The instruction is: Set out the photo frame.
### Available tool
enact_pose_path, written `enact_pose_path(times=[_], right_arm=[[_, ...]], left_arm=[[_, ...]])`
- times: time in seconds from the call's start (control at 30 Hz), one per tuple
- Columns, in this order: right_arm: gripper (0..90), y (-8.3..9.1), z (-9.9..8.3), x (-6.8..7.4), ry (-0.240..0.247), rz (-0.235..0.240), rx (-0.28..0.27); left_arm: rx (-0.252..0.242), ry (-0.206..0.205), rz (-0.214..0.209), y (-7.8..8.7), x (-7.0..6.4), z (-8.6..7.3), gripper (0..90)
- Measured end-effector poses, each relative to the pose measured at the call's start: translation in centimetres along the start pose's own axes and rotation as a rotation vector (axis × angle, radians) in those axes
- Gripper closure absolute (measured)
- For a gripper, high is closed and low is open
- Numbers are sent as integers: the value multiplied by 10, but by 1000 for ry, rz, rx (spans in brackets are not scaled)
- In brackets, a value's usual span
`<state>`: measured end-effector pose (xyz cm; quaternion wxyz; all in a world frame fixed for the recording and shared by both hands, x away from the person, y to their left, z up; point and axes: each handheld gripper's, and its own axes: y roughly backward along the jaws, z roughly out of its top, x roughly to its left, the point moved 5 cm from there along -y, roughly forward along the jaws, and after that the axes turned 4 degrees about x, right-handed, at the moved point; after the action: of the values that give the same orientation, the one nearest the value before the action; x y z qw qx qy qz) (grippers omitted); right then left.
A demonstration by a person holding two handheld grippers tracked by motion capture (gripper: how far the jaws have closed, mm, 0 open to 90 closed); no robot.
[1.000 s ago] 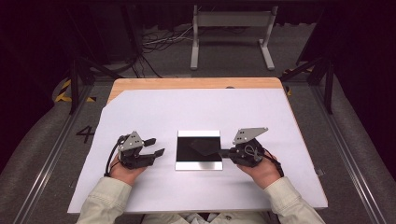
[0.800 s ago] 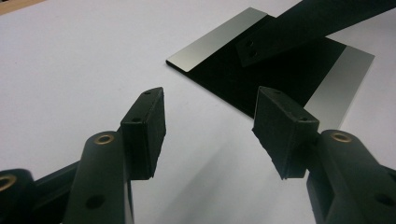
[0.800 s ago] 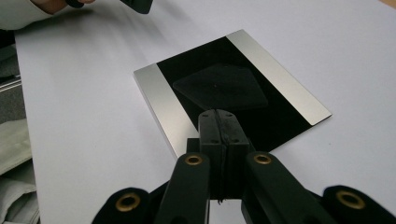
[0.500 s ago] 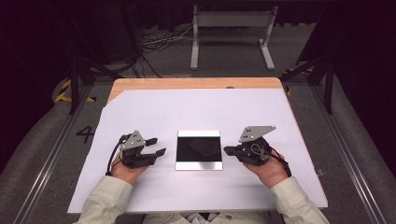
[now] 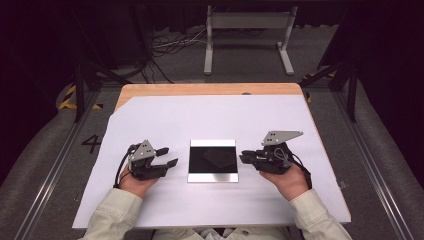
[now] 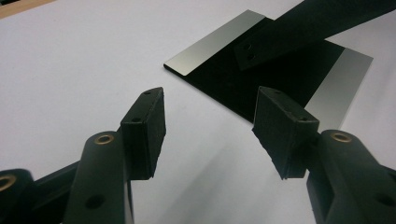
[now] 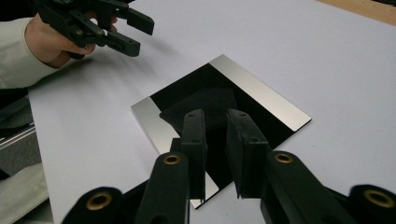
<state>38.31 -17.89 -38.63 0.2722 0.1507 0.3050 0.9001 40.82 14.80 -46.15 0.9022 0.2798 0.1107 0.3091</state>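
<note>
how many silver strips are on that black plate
2. One silver strip runs along the far edge of the black plate, the other silver strip along the near edge, by the person. None seems hidden.

— What lay on the table point(image 5: 165, 120)?

— One flat square plate point(image 5: 212, 160), glossy black across the middle, with a silvery strip along its far edge and another along its near edge.

— Where was it?

— Flat on the white sheet point(image 5: 220, 115), about midway between the left and right edges, nearer the front edge than the back, its sides square with the table's.
</note>
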Motion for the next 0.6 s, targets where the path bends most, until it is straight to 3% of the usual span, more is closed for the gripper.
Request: enact_pose_path(times=[0.33,0.6], right_arm=[[656,-5,7,-6,-63,32,-16],[587,-14,10,-15,-130,45,29]], left_arm=[[3,10,1,1,1,-1,440],[9,10,4,0,1,-2,440]])
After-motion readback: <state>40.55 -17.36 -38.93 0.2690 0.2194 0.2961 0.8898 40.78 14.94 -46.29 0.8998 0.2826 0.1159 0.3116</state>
